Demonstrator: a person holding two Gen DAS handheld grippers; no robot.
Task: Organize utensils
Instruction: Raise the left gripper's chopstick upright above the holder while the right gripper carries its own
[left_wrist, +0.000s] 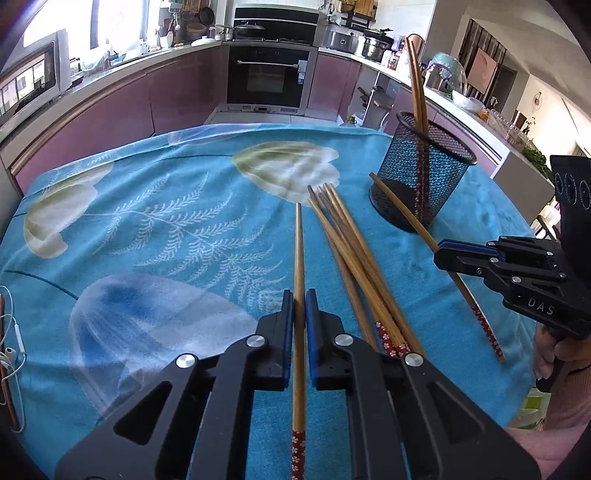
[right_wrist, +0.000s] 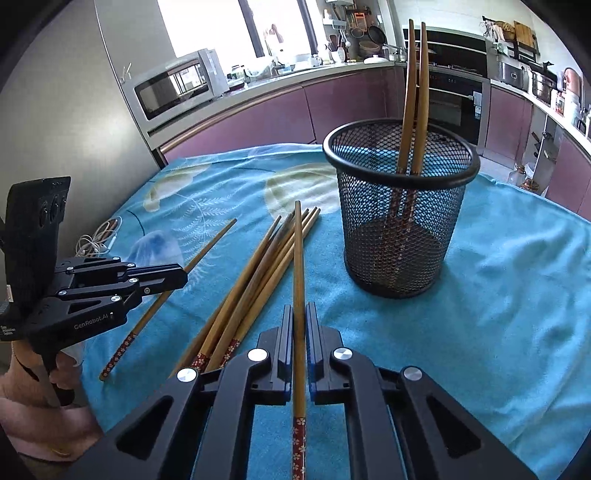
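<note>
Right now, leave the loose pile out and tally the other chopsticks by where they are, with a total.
Standing in the mesh holder: 2 chopsticks
Clamped in the left tongs: 1 chopstick
Clamped in the right tongs: 1 chopstick
Total: 4

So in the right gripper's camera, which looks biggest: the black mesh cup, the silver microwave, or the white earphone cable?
1. Black mesh cup: biggest, though it sits nearest the camera.
2. Silver microwave: smaller here, but it stands farther back, so its real size is unsure.
3. White earphone cable: smallest, a little tangle on the blue cloth.
</note>
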